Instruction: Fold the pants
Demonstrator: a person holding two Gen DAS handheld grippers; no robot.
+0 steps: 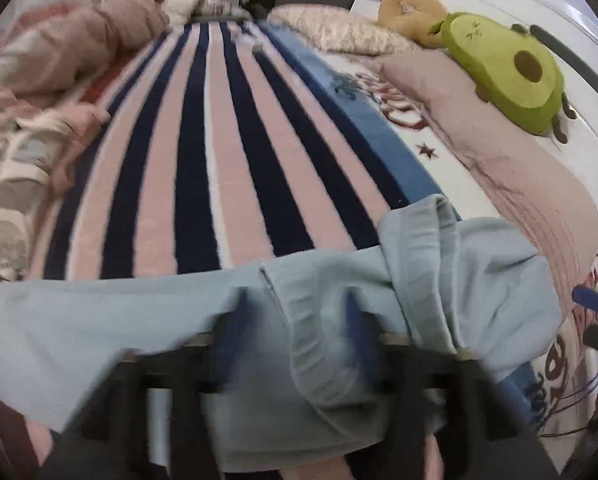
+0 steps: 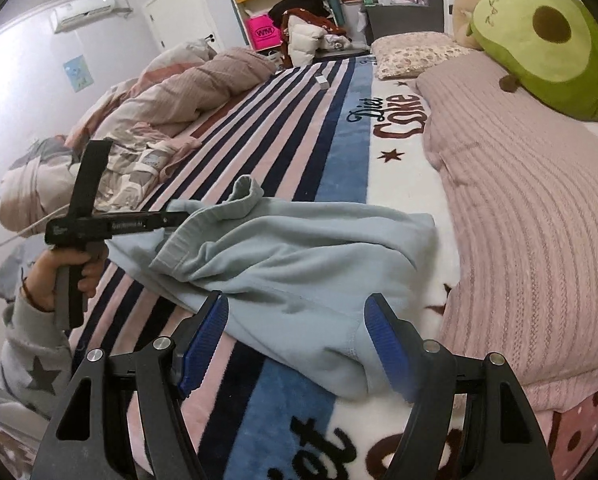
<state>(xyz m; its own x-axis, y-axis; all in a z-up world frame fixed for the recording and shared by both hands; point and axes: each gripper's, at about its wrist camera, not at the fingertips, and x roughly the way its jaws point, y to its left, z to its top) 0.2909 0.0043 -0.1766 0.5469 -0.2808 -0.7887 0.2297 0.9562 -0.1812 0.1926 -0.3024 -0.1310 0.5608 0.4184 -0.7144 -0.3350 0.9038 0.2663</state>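
Light blue pants lie bunched on the striped blanket of the bed. They also fill the bottom of the left wrist view, with a ribbed cuff folded up at the right. My left gripper hangs just over the pants with its blue fingers apart, and the view is blurred. In the right wrist view the left gripper shows side-on at the pants' ribbed edge. My right gripper is open, its blue pads on either side of the near corner of the pants.
A pink knitted cover lies on the right of the bed, with a green avocado plush and a patterned pillow beyond it. A crumpled pink duvet lies along the left. Cluttered shelves stand at the far end.
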